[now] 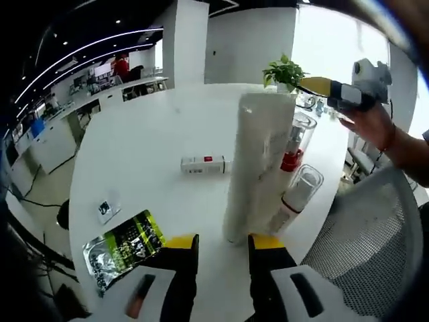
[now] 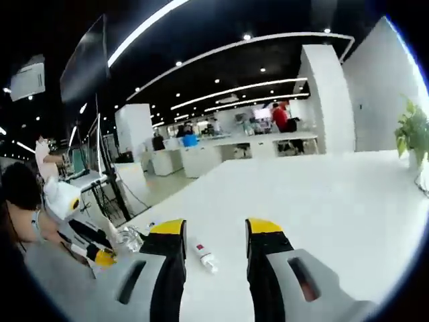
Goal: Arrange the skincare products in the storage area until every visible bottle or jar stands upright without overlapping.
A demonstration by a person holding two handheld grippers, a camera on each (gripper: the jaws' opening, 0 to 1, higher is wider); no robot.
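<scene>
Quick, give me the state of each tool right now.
Left tool: open, holding nothing, just short of the tall white bottle.
Right tool: open, empty, above the white table.

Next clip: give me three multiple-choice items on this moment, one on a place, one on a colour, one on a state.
1. Where does the small white box with the red label lie?
A on the white table
B on the mesh chair
C between the tongs

2. What colour are the left tongs' tips?
A red
B yellow
C blue

3. How does the tall white tube stand?
A flat
B upright
C upside down in a jar

Answers: 1 A, it rests on the bare tabletop; 2 B, both tips are yellow; 3 B, it rises straight from the table.
</scene>
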